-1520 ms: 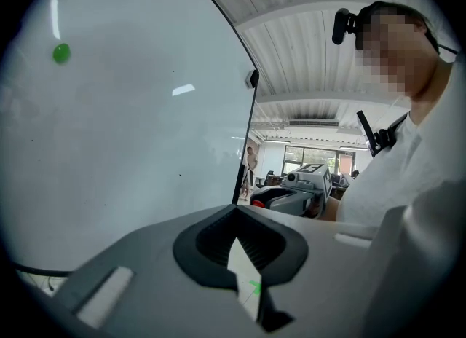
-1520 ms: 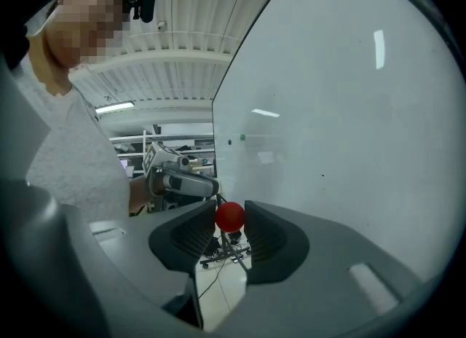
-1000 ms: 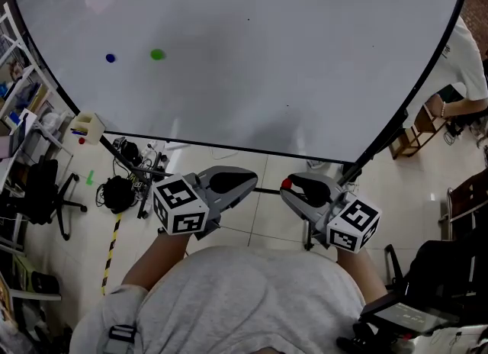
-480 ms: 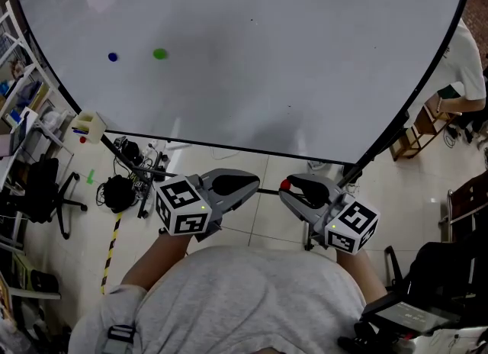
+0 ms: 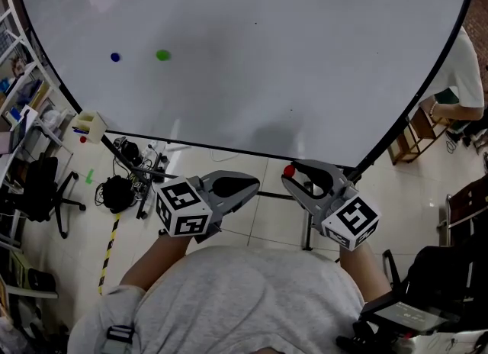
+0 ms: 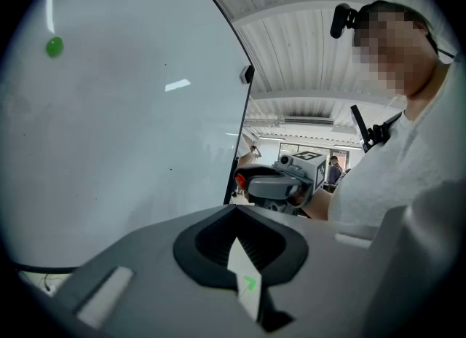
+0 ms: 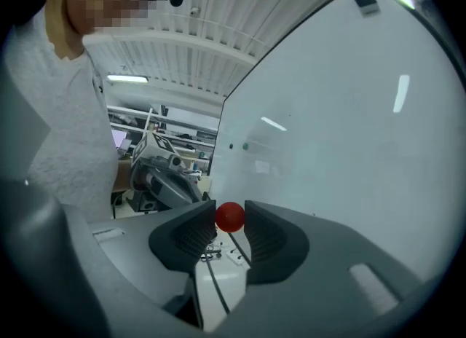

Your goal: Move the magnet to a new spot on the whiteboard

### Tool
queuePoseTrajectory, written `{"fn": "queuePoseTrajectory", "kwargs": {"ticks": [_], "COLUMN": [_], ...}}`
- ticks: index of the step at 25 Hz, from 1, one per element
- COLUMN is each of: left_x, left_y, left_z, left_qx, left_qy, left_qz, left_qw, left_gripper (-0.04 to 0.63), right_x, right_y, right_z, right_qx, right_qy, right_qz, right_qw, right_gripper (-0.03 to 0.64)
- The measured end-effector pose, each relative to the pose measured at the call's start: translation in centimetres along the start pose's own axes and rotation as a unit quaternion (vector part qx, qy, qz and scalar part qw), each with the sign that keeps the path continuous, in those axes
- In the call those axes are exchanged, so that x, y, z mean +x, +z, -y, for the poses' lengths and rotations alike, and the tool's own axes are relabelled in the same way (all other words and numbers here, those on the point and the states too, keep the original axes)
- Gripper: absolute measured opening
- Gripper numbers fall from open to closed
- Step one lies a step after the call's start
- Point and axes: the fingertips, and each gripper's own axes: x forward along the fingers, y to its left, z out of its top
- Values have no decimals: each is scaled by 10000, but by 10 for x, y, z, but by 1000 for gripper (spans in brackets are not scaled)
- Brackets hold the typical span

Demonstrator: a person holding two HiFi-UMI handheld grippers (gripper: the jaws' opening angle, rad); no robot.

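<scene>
The right tongs (image 7: 231, 220) pinch the small round red magnet (image 5: 289, 170), the left tongs (image 6: 234, 210) closed and empty; next, I think, press it onto the big white whiteboard (image 5: 252, 55).

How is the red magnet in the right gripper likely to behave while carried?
The red magnet looks round and smooth, pinched only at the tips of the right gripper, so it might slip out and roll. It seems small, so probably light and rigid.

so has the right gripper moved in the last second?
Yes. The right gripper, shut on the red magnet, rose toward the whiteboard's lower edge in the head view.
</scene>
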Motion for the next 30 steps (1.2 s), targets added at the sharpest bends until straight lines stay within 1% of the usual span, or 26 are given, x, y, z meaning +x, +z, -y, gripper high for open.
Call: {"fn": "queuePoseTrajectory", "kwargs": {"ticks": [5, 8, 10, 12, 15, 20, 22, 23, 30], "left_x": [-1, -5, -8, -11, -15, -23, -26, -27, -32], "left_y": [4, 6, 3, -1, -4, -4, -4, -3, -3], "left_z": [3, 0, -6, -11, -15, -24, -27, -28, -33], "left_qx": [0, -15, -35, -52, -75, -97, -99, -97, -115], "left_qy": [29, 51, 61, 69, 102, 204, 247, 264, 323], "left_qz": [14, 22, 18, 6, 3, 24, 43, 52, 56], "left_qw": [10000, 10000, 10000, 10000, 9999, 9997, 9996, 9996, 9994], "left_gripper": [-18, -18, -18, -18, -18, -18, -18, -18, -18], "right_x": [13, 24, 37, 49, 62, 80, 86, 88, 96], "right_y": [26, 45, 54, 60, 71, 84, 82, 82, 72], "right_z": [26, 44, 57, 70, 88, 117, 126, 129, 153], "right_qx": [-876, -1431, -1872, -2310, -2916, -3881, -4097, -4139, -4203], "right_qy": [-282, -568, -751, -979, -1345, -1925, -2067, -2121, -2403], "right_qz": [-118, -215, -289, -417, -629, -987, -1132, -1173, -1301], "right_qw": [9957, 9878, 9790, 9671, 9449, 8959, 8812, 8775, 8653], "right_gripper": [127, 127, 127, 126, 126, 126, 126, 126, 118]}}
